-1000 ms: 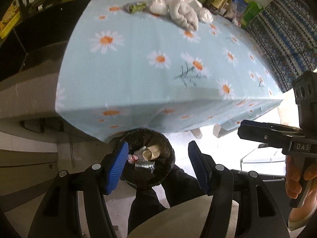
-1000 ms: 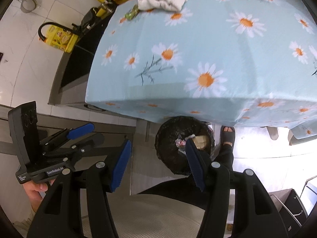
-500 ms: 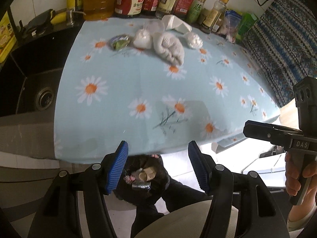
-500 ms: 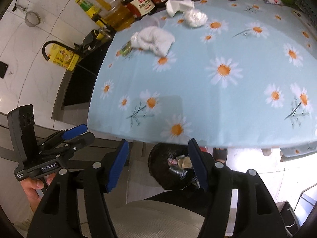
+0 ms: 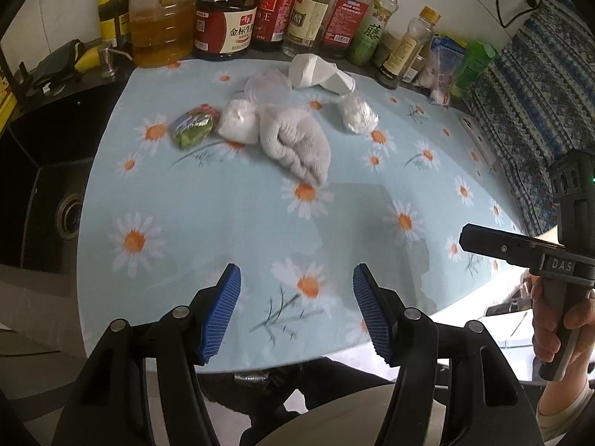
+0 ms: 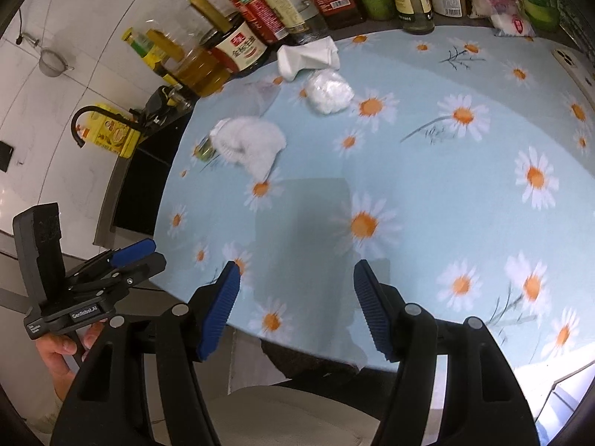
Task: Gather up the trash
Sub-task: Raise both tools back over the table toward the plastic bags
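Trash lies at the far side of the daisy tablecloth (image 5: 230, 200): a green foil wrapper (image 5: 194, 129), a white plastic bag ball (image 5: 240, 125), a grey-white cloth (image 5: 297, 145), a clear plastic ball (image 5: 359, 113), a clear film (image 5: 267, 87) and crumpled white paper (image 5: 319, 72). My left gripper (image 5: 296, 310) is open and empty over the near table edge. My right gripper (image 6: 295, 310) is open and empty, also at the near edge. The cloth (image 6: 253, 143), plastic ball (image 6: 329, 91) and paper (image 6: 306, 57) also show in the right wrist view. The bin is mostly hidden under the table.
A row of sauce and oil bottles (image 5: 227, 26) stands along the back edge. A dark sink (image 5: 48, 186) lies left of the table. A patterned fabric (image 5: 535, 111) is at the right. Each view shows the other gripper (image 5: 520, 252) (image 6: 93, 278) beside it.
Both grippers rose from below the table edge, above the black bin, to over the tabletop. The bin dropped out of view and the trash came closer. Both stayed open.
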`<move>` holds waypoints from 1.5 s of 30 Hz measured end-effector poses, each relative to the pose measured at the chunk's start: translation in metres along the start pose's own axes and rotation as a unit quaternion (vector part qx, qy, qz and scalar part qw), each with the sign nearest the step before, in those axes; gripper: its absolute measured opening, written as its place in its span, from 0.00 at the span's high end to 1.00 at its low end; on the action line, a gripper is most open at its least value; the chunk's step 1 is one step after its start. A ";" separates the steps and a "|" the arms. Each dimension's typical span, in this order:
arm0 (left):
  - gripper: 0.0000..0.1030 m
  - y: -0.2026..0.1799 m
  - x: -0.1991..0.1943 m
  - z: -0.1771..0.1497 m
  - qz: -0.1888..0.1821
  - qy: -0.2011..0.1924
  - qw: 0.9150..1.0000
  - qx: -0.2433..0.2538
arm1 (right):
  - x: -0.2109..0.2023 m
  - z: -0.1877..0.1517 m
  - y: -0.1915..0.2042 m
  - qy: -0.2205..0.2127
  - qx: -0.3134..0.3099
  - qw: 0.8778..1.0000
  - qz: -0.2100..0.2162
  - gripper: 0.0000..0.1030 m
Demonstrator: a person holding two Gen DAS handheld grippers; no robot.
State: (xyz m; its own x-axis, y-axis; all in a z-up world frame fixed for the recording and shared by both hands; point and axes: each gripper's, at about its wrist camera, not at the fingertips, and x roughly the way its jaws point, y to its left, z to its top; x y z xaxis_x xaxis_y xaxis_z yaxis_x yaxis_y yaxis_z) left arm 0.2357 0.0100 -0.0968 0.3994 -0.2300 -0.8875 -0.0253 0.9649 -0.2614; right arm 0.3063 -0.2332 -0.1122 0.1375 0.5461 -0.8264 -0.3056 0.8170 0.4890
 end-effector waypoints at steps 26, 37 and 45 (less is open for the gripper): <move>0.40 -0.016 0.081 0.094 0.045 0.027 0.998 -0.039 | 0.053 0.140 -0.034 0.042 -0.082 0.996 0.020 0.34; 0.31 0.001 0.105 0.109 0.056 0.036 0.994 -0.090 | 0.097 0.174 -0.026 0.076 -0.120 0.990 0.013 0.33; 0.33 0.005 0.116 0.116 0.058 0.044 0.992 -0.102 | 0.118 0.187 -0.025 0.088 -0.126 0.988 0.005 0.33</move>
State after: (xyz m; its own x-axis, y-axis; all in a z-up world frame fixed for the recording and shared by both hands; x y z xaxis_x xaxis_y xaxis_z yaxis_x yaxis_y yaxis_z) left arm 0.3879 0.0024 -0.1570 0.3008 -0.1372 -0.9438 -0.2559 0.9417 -0.2184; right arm 0.5065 -0.1542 -0.1693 -0.0258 0.4960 -0.8680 -0.5349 0.7267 0.4311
